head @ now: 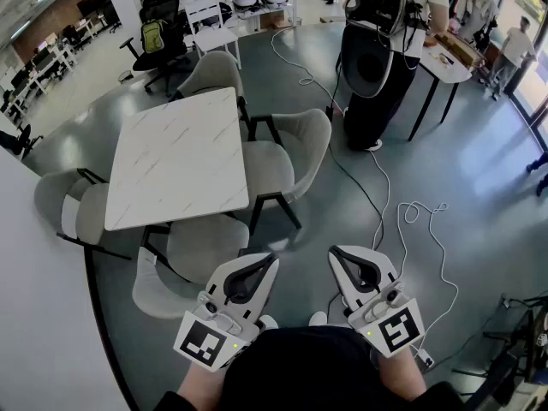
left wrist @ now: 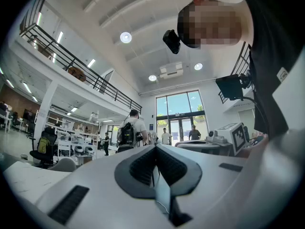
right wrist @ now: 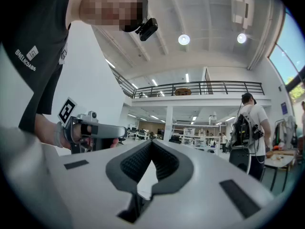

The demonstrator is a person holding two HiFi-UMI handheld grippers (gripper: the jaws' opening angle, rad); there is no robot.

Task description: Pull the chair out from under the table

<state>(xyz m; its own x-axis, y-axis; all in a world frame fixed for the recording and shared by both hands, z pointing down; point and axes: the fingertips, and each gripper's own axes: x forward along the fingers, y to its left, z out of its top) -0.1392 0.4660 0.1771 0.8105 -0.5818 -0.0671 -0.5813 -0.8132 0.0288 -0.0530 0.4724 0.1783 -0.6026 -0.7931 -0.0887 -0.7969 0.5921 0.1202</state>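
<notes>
A white marble table point(head: 175, 157) stands on the grey floor with several grey upholstered chairs around it. The nearest chair point(head: 184, 259) has its seat partly under the table's near edge, just beyond my left gripper point(head: 265, 259). Another chair point(head: 287, 157) sits at the table's right side, one point(head: 214, 71) at the far side and one point(head: 73, 208) at the left. My right gripper point(head: 338, 253) is held beside the left, over bare floor. Both grippers point level, are shut and hold nothing. In the left gripper view the jaws point(left wrist: 155, 149) meet; the right gripper point(right wrist: 151, 144) looks the same.
A person with a backpack point(head: 385, 41) stands at the far right by a small table point(head: 445, 62). White and black cables point(head: 385, 212) trail over the floor to the right of the chairs. A black office chair point(head: 163, 41) stands behind the table. A white wall point(head: 34, 332) runs along the left.
</notes>
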